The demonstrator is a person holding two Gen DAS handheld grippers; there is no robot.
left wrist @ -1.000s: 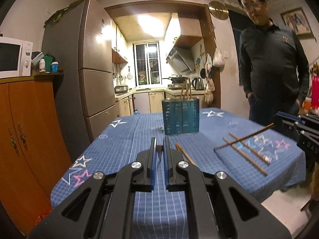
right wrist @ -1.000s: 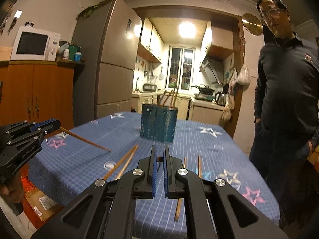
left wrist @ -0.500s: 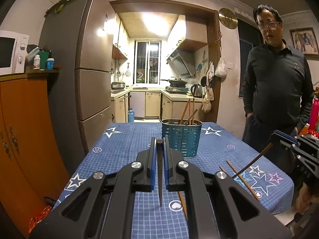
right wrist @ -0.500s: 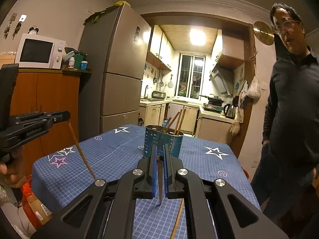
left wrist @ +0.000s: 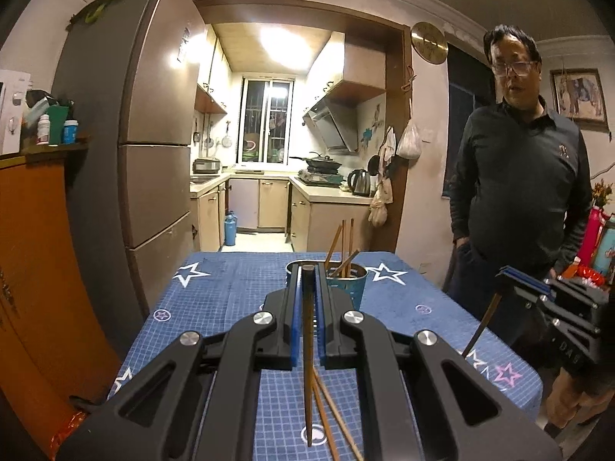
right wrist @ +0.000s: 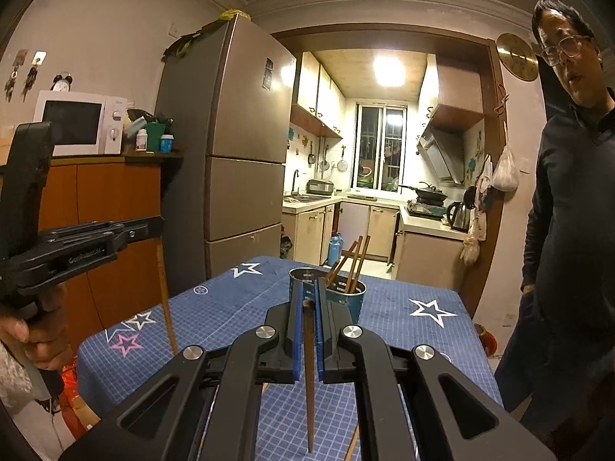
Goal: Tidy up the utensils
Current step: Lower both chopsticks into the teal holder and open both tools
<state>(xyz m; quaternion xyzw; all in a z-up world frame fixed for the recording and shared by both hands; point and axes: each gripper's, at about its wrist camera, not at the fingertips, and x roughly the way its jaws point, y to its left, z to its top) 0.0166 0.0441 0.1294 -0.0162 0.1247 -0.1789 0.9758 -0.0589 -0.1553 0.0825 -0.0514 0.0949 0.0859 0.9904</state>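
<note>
My left gripper (left wrist: 307, 269) is shut on a wooden chopstick (left wrist: 307, 365) that hangs point down above the blue star tablecloth (left wrist: 230, 292). My right gripper (right wrist: 308, 288) is shut on another chopstick (right wrist: 308, 376), also hanging upright. Each gripper shows in the other's view, the right gripper (left wrist: 515, 274) at the right and the left gripper (right wrist: 153, 226) at the left. A teal metal holder (left wrist: 348, 280) with several chopsticks stands on the table just beyond both grippers; it also shows in the right wrist view (right wrist: 346, 299). Loose chopsticks (left wrist: 330, 415) lie on the cloth below.
A man in a dark shirt (left wrist: 519, 192) stands at the table's right side. A fridge (left wrist: 146, 134) and an orange cabinet (left wrist: 34, 249) with a microwave (right wrist: 77, 123) stand left of the table. The kitchen lies beyond.
Both grippers have risen from the table, each lifting a chopstick from flat to hanging upright, and now sit higher, close to the holder.
</note>
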